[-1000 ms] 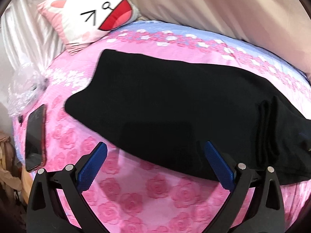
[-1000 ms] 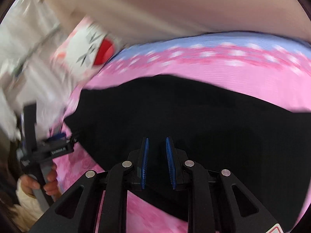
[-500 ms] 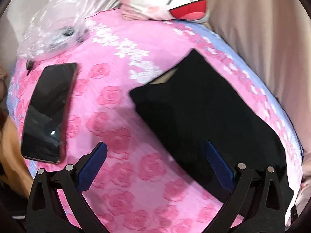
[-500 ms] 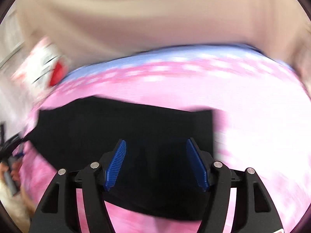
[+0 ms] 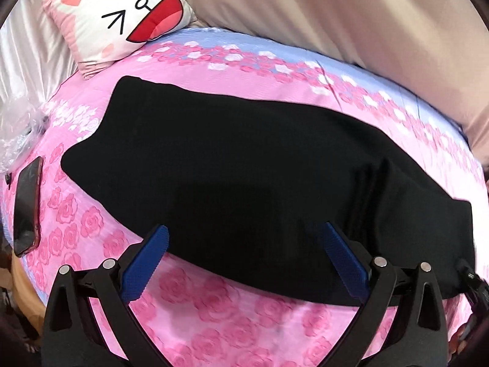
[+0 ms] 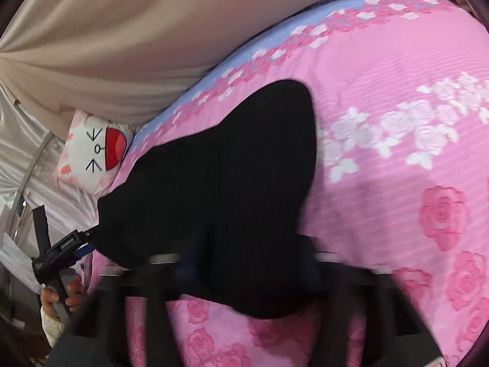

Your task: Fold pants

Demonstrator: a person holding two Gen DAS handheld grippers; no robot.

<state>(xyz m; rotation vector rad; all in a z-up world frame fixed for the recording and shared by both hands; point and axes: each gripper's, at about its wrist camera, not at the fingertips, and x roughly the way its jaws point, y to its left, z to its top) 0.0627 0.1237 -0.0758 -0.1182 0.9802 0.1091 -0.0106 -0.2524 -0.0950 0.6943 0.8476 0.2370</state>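
Black pants lie flat and lengthwise across a pink rose-print bed, with a folded ridge near their right end. My left gripper is open, its blue pads just above the pants' near edge, holding nothing. In the right wrist view the pants fill the middle. My right gripper is a motion-blurred dark shape at the pants' near edge; its jaws cannot be made out. The left gripper shows at the pants' far left end, in a hand.
A cat-face cushion lies at the bed's head. A phone and a clear plastic bag lie at the bed's left edge. A beige curtain hangs behind the bed.
The left gripper swung left toward the phone, then back over the pants' middle, staying open. The right gripper opened from shut, swung to the pants' right end and is now blurred.
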